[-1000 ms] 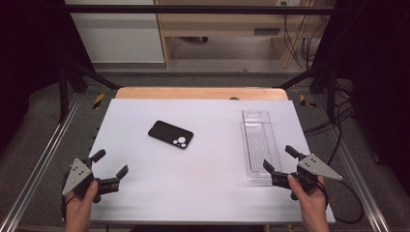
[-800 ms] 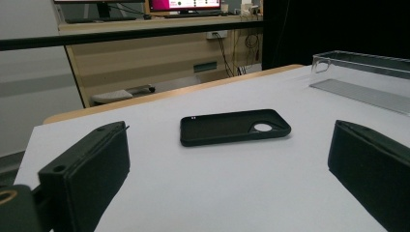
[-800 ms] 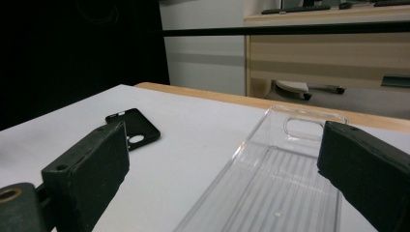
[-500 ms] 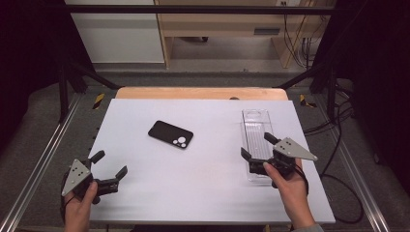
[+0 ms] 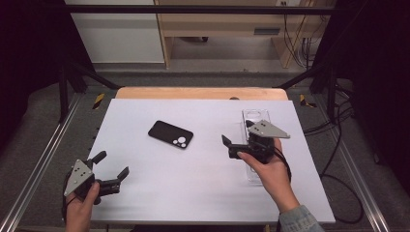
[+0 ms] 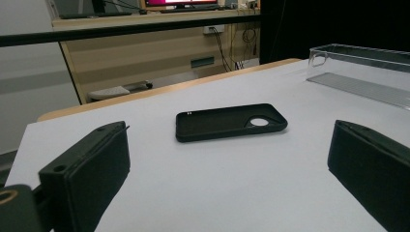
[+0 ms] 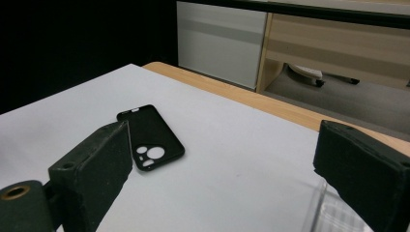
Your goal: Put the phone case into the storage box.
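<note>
White tabletop (image 5: 193,183): a black phone case (image 5: 170,134) lies flat near the centre, just left of the right gripper (image 5: 235,146), whose jaws stand wide apart and empty. That gripper has moved left and farther in from the clear tray (image 5: 256,118) over the last second, while the left gripper (image 5: 111,170), also open, stays at the near left corner.

A black, soft-looking rectangular phone case (image 5: 170,135) lies flat on the white tabletop (image 5: 193,183), left of centre and turned at a slant. Its round camera cut-outs sit at the end nearer the person. Nothing touches it.
</note>
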